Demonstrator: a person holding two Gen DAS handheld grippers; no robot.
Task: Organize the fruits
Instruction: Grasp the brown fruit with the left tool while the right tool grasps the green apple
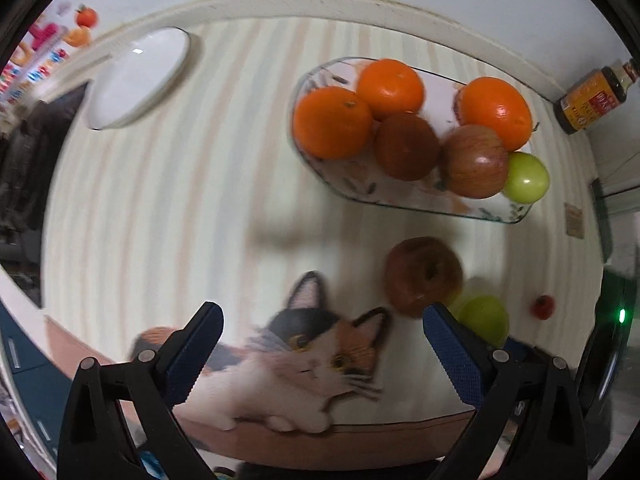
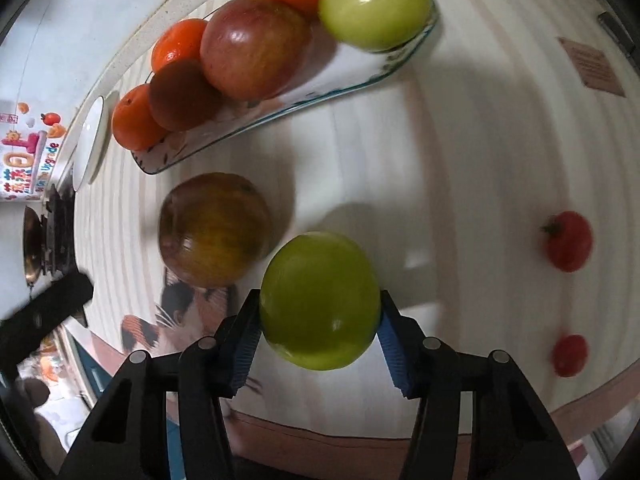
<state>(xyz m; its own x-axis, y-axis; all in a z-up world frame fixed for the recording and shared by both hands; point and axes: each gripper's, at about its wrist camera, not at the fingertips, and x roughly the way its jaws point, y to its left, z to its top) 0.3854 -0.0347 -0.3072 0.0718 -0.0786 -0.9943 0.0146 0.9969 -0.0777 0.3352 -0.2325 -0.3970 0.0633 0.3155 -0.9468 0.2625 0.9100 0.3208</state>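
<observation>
My right gripper (image 2: 320, 320) has its pads clamped on a green apple (image 2: 320, 300) above the striped tablecloth (image 2: 460, 140), with a red apple (image 2: 214, 228) at ten o'clock of it. My left gripper (image 1: 320, 344) hangs empty, fingers wide apart, the fruit tray (image 1: 384, 196) at one o'clock.

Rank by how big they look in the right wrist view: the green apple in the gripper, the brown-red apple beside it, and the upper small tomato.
1. green apple, though nearest the camera
2. brown-red apple, nearly alike
3. small tomato
</observation>
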